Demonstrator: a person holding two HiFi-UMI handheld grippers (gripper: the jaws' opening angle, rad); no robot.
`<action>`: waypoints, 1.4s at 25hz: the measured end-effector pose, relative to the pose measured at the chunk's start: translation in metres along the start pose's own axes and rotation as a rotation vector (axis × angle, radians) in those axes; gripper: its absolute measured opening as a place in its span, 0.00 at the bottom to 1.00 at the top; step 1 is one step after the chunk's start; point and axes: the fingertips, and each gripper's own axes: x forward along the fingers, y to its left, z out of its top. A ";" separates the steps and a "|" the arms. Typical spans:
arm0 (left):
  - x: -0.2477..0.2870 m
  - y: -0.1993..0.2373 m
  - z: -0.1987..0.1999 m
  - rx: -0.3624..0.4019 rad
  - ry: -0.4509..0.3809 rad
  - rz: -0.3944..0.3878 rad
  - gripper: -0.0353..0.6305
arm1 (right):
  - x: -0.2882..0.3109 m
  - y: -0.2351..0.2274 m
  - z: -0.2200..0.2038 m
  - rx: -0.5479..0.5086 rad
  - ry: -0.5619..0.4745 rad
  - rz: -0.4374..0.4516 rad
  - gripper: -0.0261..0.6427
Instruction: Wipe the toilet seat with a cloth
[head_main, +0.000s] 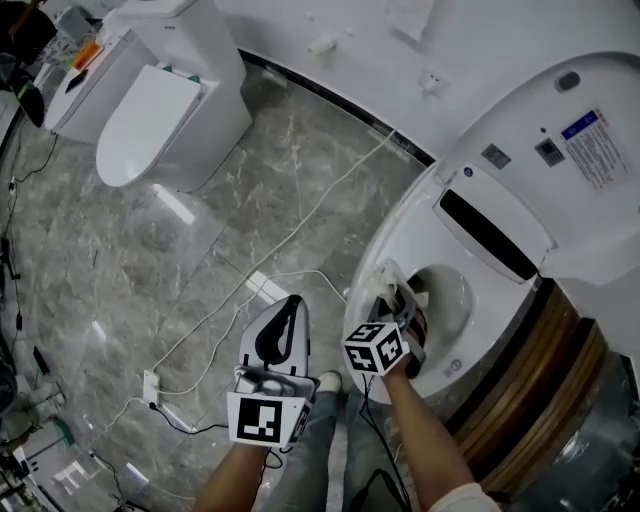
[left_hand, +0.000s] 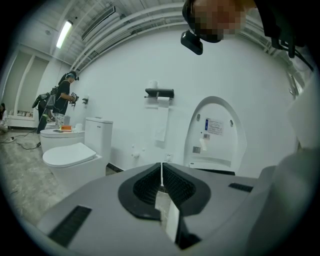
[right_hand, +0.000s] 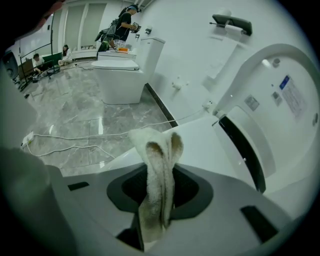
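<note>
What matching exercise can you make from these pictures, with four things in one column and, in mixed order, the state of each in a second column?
Column 1
1. cloth
2. left gripper
3. near lid
4. far lid

Column 2
A. down, closed over its toilet
B. shut, with nothing in it
C. raised
D. clamped between jaws

Pairs: 1-D, 2-B, 3-C, 4-A
</note>
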 end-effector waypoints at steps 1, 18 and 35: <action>0.004 -0.002 0.000 -0.001 0.000 0.005 0.08 | 0.003 -0.004 0.002 0.001 -0.003 -0.002 0.19; 0.046 -0.047 0.006 0.030 -0.005 0.011 0.08 | 0.056 -0.104 0.028 0.061 0.002 -0.034 0.19; 0.074 -0.131 -0.013 0.029 0.043 -0.100 0.08 | 0.039 -0.178 -0.061 0.144 0.032 -0.100 0.19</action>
